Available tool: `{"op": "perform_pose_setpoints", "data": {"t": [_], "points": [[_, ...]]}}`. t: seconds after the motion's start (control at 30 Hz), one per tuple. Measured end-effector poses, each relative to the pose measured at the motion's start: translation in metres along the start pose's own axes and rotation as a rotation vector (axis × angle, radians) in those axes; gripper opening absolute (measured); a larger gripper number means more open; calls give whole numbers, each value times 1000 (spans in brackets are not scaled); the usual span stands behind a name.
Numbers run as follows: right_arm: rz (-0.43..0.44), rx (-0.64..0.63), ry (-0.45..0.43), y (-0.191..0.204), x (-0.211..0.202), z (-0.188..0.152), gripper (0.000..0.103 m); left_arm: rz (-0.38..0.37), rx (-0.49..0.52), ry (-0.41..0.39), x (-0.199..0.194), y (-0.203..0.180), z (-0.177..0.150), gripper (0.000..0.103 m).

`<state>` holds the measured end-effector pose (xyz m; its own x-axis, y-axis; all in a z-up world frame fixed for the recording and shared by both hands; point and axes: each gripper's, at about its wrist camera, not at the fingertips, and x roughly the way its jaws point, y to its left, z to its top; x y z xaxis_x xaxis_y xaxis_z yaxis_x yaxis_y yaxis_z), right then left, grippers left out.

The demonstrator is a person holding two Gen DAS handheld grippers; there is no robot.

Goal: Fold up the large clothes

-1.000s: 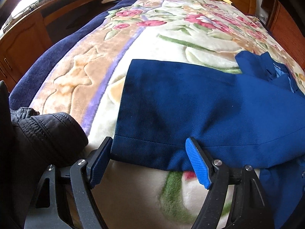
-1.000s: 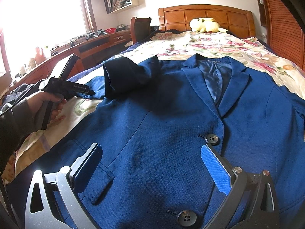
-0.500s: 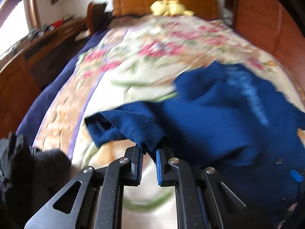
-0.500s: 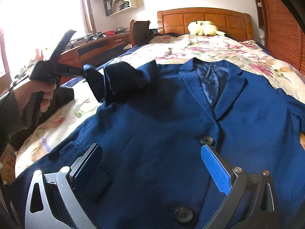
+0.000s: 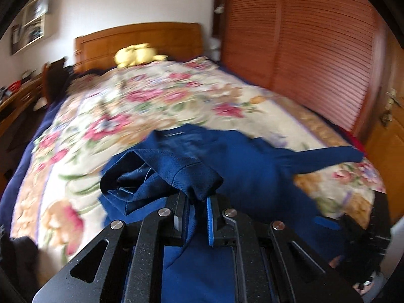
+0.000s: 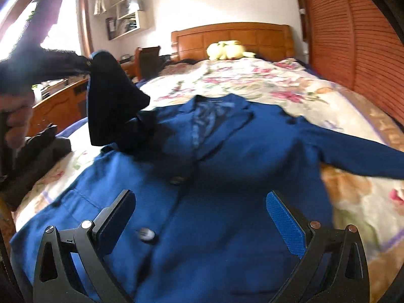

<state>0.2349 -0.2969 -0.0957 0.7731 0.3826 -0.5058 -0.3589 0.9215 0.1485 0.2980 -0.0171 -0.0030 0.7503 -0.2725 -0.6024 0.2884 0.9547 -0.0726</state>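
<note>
Up high, left gripper jaws clench the blazer sleeve cuff; right gripper hovers, jaws spread.

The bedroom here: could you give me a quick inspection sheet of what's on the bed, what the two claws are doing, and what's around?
Surface: bed with a floral blanket.
Job's things: blue jacket lying face up, buttoned; one sleeve lifted off the bed, the other sleeve stretched out flat.
Clutter: dark garment at the bed's edge; yellow plush toy by the headboard.
Grippers: left claw shut on the sleeve's cuff; right claw open, above the jacket front, holding nothing.
Cables: nothing seen.
Surroundings: louvred wardrobe doors, wall shelf, bright window, wooden desk.
</note>
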Motion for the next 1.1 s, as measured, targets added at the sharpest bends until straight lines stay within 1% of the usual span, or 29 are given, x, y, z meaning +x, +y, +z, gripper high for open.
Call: {"op": "perform_pose_setpoints", "data": {"t": [0.07, 0.2, 0.23, 0.3, 0.33, 0.4, 0.53, 0.6, 0.7, 0.77, 0.83, 0.9, 1.0, 1.1], "points": [[-21, 16, 1, -7, -7, -3, 103, -54, 21, -3, -2, -24, 2, 12], [-50, 36, -10, -15, -22, -4, 103, -104, 79, 12, -8, -66, -4, 12], [-54, 42, -11, -15, -25, -3, 103, -111, 82, 18, -10, -72, -7, 12], [-54, 50, -15, -12, -31, 0, 103, -100, 73, 46, -10, -80, -17, 13], [-56, 48, -20, -10, -35, 1, 103, -96, 68, 56, -10, -82, -22, 18], [-61, 39, -35, -11, -47, 5, 103, -99, 64, 85, -7, -81, -34, 23], [-67, 42, -60, -13, -63, 10, 103, -66, 81, 117, -10, -75, -66, 33], [-73, 43, -73, -13, -68, 14, 103, -73, 88, 130, -12, -70, -80, 35], [-76, 48, -84, -11, -70, 17, 103, -63, 101, 132, -21, -63, -100, 37], [-73, 52, -81, -10, -66, 20, 103, -68, 94, 133, -28, -56, -113, 43], [-65, 54, -71, -8, -60, 19, 103, -72, 85, 123, -35, -50, -122, 57], [-55, 48, -51, -3, -50, 18, 103, -67, 68, 105, -40, -43, -129, 65], [-45, 22, -6, 2, -29, 17, 103, -60, 27, 88, -46, -27, -139, 66], [-26, -1, 38, 9, -12, 17, 103, -18, -15, 79, -50, -9, -150, 66]]}}
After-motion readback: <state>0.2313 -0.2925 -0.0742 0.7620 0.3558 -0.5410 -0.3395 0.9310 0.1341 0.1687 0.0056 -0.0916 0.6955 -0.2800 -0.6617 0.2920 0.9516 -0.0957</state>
